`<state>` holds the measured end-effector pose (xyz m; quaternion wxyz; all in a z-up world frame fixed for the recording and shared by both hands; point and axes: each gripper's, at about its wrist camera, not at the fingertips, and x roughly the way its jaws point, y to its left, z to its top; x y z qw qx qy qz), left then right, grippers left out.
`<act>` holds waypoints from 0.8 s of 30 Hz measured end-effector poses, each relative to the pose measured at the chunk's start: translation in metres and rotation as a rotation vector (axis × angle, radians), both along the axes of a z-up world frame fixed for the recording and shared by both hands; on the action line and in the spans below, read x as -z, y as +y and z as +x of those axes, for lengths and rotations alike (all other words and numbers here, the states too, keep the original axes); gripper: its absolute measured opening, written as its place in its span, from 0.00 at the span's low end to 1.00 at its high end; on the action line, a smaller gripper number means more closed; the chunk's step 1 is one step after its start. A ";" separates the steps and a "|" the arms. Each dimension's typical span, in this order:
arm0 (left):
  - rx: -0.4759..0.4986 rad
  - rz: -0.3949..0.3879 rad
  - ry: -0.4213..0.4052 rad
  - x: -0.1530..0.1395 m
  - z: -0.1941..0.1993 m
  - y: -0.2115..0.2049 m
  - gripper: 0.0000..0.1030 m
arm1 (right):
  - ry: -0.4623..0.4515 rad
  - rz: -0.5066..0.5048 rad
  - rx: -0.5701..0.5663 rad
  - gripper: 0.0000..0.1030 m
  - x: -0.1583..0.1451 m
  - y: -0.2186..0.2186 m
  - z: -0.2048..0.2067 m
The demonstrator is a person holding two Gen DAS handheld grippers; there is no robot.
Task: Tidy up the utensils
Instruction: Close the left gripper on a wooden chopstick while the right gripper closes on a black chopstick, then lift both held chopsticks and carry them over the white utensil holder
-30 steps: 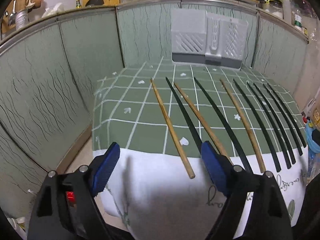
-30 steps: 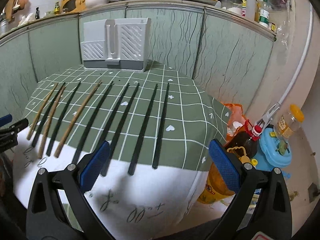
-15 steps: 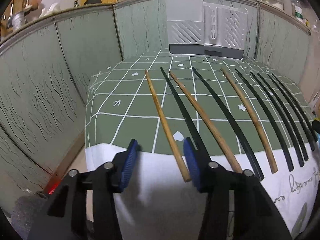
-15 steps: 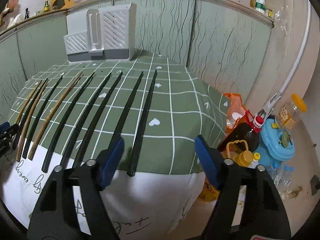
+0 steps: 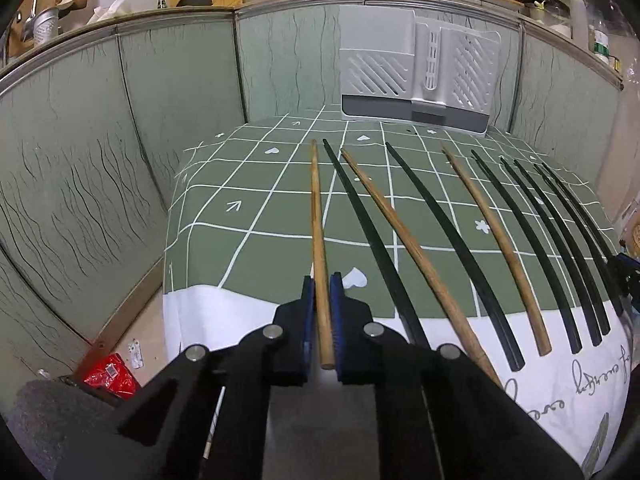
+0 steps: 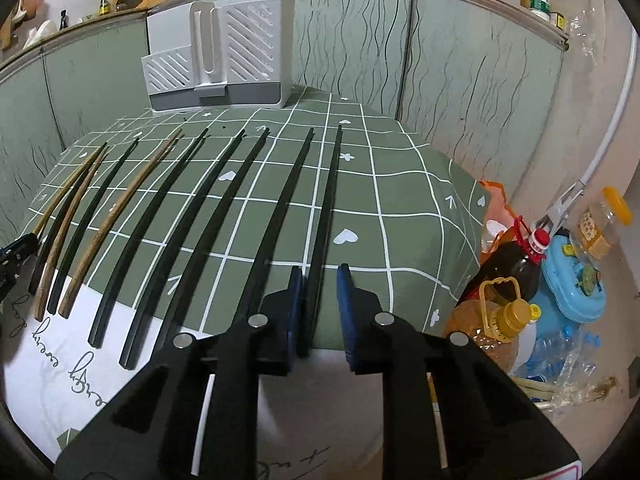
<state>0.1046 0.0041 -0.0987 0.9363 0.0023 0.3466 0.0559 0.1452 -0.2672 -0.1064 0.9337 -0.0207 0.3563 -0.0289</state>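
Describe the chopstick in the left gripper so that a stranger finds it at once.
On the green checked tablecloth, chopsticks lie in a row before the grey utensil holder. The left gripper is shut on the leftmost wooden chopstick; its neighbour is black.

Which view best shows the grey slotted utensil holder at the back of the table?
The right wrist view: the utensil holder shows its front and one side wall, so its stepped compartments read clearly. The left wrist view shows the utensil holder only head-on, as a flat front face.
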 end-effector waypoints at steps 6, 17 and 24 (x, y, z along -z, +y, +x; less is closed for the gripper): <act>0.011 -0.042 0.015 -0.003 0.000 0.009 0.08 | 0.004 0.061 0.030 0.06 -0.004 -0.009 -0.001; 0.054 -0.014 -0.049 -0.044 -0.021 0.027 0.08 | -0.019 0.084 -0.006 0.06 -0.038 -0.010 -0.018; 0.097 -0.049 -0.043 -0.071 -0.022 0.045 0.08 | -0.028 0.095 -0.017 0.06 -0.068 -0.020 -0.026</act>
